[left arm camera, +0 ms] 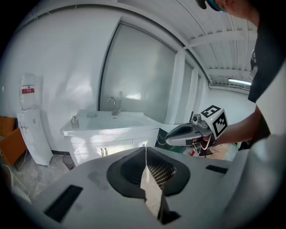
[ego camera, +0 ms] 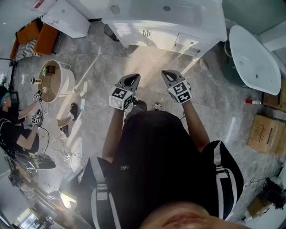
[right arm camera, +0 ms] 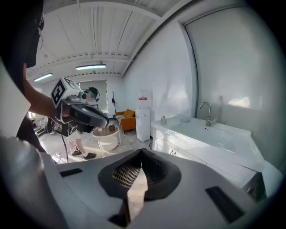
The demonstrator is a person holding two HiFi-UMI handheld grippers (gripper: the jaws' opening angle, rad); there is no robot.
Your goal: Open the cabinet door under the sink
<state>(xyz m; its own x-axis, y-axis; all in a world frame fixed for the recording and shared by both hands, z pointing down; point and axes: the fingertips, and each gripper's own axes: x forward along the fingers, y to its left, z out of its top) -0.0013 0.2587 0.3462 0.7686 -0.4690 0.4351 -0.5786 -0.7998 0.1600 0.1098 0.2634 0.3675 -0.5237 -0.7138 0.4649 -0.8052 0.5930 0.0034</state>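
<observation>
I'm at the approach step. The cabinet door under the sink is shut at the top centre of the head view. Its small handles sit side by side where the two doors meet. A stretch of bare floor lies between the tools and the cabinet front, so nothing is touching it.

The left gripper is just left of centre in the head view and the right gripper just right of centre. Both point up the frame toward the doors. In the left gripper view the jaws meet at their tips with nothing between them. The right gripper view shows the same: tips together and empty.

The left gripper view puts the handles low and left of centre, below the faucet. In the right gripper view they sit right of centre.

As I judge it, the next move is to close the gap and come down to handle height. Then I part one tool's jaws, line them over a handle, pinch and pull outward. The handles look slim, so alignment will need care.
</observation>
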